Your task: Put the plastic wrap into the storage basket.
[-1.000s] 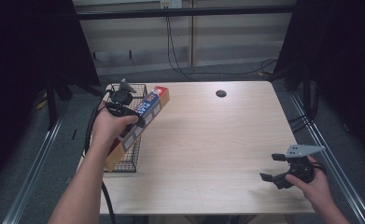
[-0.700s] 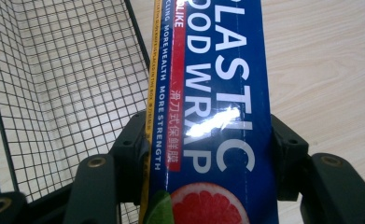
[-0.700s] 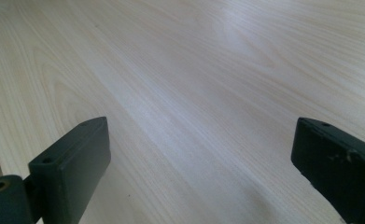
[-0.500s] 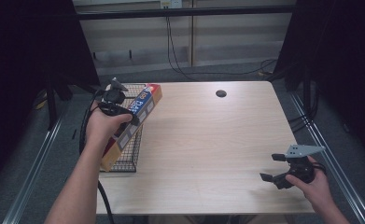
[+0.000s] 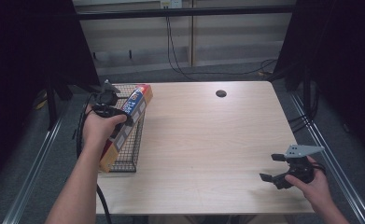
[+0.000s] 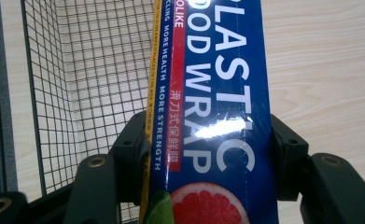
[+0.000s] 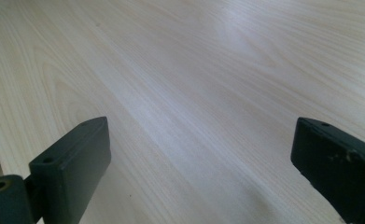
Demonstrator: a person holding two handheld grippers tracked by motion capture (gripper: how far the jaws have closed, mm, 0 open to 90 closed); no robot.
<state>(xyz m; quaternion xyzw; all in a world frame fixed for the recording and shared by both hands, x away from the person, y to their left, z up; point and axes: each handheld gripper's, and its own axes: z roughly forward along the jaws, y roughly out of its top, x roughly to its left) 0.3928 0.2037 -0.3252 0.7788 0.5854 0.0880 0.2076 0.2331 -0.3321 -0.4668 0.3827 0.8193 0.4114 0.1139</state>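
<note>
A long blue box of plastic food wrap [image 5: 132, 108] with a yellow edge and a red end is held over the black wire basket [image 5: 128, 161] at the table's left edge. My left gripper [image 5: 124, 114] is shut on the box; in the left gripper view both jaws press on the sides of the box [image 6: 215, 116], with basket mesh [image 6: 91, 70] below it. My right gripper [image 5: 276, 168] rests low at the table's front right corner, open, with bare wood between its jaws [image 7: 199, 154].
The light wooden table [image 5: 208, 140] has a round cable hole [image 5: 221, 93] near its far edge. Metal rails run along the floor on both sides. Cables hang behind the table.
My left hand has carried the box leftward, away from the table's middle and over the basket. The right gripper has stayed put.
</note>
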